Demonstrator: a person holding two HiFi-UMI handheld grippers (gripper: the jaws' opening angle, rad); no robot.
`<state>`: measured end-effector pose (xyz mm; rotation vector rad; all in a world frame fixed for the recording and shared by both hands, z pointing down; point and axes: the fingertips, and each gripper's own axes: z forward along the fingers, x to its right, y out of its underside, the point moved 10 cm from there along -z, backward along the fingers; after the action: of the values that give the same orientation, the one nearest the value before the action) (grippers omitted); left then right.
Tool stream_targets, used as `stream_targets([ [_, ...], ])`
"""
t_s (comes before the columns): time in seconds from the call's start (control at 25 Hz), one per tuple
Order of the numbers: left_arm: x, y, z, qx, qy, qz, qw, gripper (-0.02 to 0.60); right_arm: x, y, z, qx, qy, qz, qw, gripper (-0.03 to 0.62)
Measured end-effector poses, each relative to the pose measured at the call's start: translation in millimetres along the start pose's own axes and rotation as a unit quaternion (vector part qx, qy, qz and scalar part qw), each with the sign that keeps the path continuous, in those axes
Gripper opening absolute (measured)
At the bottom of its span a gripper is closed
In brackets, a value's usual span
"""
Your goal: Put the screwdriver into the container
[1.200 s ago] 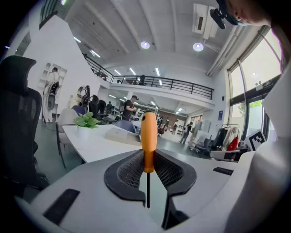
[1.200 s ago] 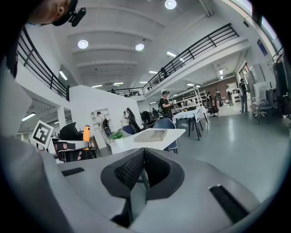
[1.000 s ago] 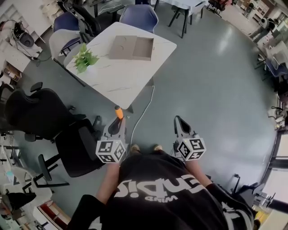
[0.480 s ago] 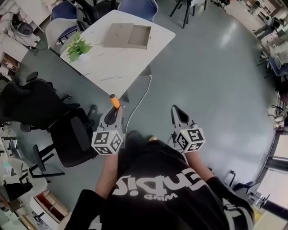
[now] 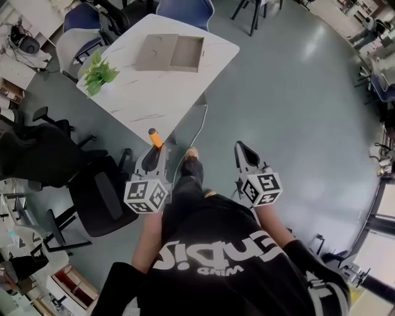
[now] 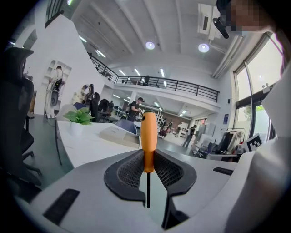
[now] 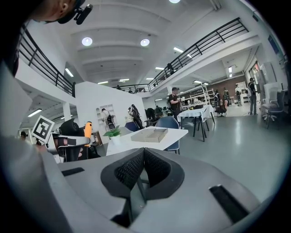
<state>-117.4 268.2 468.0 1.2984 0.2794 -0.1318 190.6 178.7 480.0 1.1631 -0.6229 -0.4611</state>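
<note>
My left gripper is shut on a screwdriver with an orange handle. The handle sticks out past the jaws, and the thin metal shaft runs back between them. The shallow cardboard container lies open on the white table ahead, well beyond the gripper. It also shows as a low box in the right gripper view. My right gripper is held beside the left one over the floor, its jaws closed together with nothing between them.
A small potted plant stands on the table's left part. Black office chairs crowd the left side, and blue chairs sit behind the table. A cable trails across the grey floor. The person's foot steps forward between the grippers.
The person has walked towards the table, so the table and container sit a little closer. A leg has swung forward between the grippers. Both grippers keep their hold.
</note>
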Motion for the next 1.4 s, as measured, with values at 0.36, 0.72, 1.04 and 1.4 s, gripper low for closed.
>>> stream_targets([
  [0.36, -44.4, -50.2, 113.8, -0.004, 0.024, -0.008, 0.9997, 0.077, 39.6, -40.5, 95.8, 0.001, 0.017, 0.014, 1.000, 0.012],
  [0.72, -74.3, -112.9, 218.7, -0.012, 0.075, 0.008, 0.9971, 0.077, 68.2, -87.2, 169.3, 0.011, 0.049, 0.023, 0.998, 0.012],
  [1.04, -87.8, -137.7, 287.9, -0.033, 0.100, 0.011, 0.9944, 0.077, 88.3, -107.1, 207.4, 0.008, 0.068, 0.033, 0.997, 0.012],
  [1.4, -93.3, -140.3, 357.5, -0.069, 0.089, 0.024, 0.9933, 0.077, 123.1, -125.0, 237.1, 0.002, 0.048, 0.031, 0.998, 0.012],
])
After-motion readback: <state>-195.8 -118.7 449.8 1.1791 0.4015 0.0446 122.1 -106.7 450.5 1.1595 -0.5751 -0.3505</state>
